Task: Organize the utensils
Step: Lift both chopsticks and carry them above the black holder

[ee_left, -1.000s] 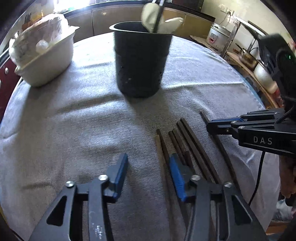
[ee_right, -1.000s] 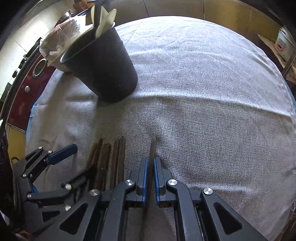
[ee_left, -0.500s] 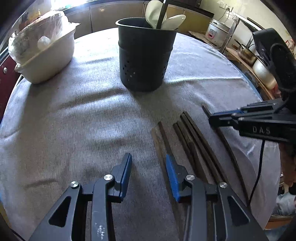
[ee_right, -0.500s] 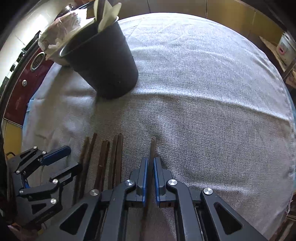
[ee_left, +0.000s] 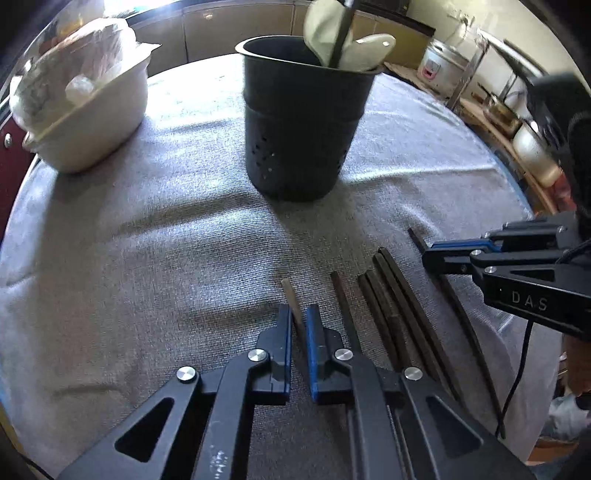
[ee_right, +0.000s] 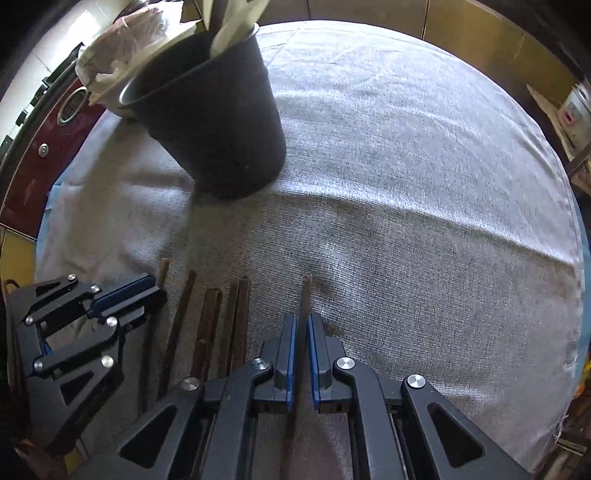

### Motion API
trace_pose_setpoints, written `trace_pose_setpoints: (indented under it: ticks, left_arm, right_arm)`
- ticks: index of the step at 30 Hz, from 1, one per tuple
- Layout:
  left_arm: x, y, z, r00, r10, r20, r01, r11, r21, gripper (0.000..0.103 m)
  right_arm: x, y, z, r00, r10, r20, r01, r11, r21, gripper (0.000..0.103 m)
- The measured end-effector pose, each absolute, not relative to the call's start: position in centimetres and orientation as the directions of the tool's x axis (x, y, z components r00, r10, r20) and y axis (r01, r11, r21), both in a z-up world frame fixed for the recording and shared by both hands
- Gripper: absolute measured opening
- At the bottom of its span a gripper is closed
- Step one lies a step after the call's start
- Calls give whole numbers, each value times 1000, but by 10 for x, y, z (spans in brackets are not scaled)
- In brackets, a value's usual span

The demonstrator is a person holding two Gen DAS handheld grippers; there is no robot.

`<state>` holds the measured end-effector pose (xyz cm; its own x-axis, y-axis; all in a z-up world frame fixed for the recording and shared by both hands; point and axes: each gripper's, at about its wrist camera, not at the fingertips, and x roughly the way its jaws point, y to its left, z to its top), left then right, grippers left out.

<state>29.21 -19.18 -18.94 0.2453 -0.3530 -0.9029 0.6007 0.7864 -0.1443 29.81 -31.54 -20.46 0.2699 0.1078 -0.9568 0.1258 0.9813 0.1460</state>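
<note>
A black utensil holder (ee_left: 299, 136) with white spoons (ee_left: 328, 33) stands mid-table. Several dark chopsticks (ee_left: 391, 302) lie side by side on the grey cloth. My left gripper (ee_left: 298, 317) points down at their left end. Its jaws are closing on a pale chopstick (ee_left: 290, 295), which sits between the blue pads. In the right wrist view my right gripper (ee_right: 302, 325) is shut on a dark chopstick (ee_right: 306, 291) to the right of the row (ee_right: 236, 314). The left gripper (ee_right: 147, 291) shows at the left, and the holder (ee_right: 218, 129) stands beyond.
A white bowl (ee_left: 92, 122) stuffed with plastic bags sits at the far left of the table. The grey cloth (ee_left: 147, 258) covers the round table. A rice cooker (ee_left: 439, 66) and pots stand on shelves past the right edge. A red appliance (ee_right: 37, 166) lies beyond the left edge.
The left gripper's jaws went from wide apart to nearly together around the pale chopstick. The right gripper kept its chopstick and drifted slightly nearer the holder.
</note>
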Motion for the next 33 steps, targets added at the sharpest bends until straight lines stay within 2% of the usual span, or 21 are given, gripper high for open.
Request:
trace_pose_setpoints:
  ticks: [3,7,17,23,29,33]
  left_arm:
    - [289,-176,-187,255,-389,-885,569,801,-188,5]
    - [275,-150,-157,319,-469,-823,575,786,-225,5]
    - [243,-118,-55,522,-578,-627,616,764,-192,5]
    - [244,-105,-12,623,-607,-493,593,778,-207,5]
    - [270,-105,31,722,-590,-361,557,805,-202,4]
    - [287,-110,60,742,-597,-306,561,802,-206,4]
  right_arm:
    - [288,-324,-205,306,151,-940,160,965,208,6]
    - [273,-327,-192,373,182,-910,153,955,254,6]
    - [223,-301,-112,616,142,-775,45,976,215,6]
    - [205,-286,-61,760,86,-644,17,988,153,6]
    - [201,-287,2,886,47,-461,27,988,152,6]
    - [209,-289,46,940,8,-340,49,986,159,6]
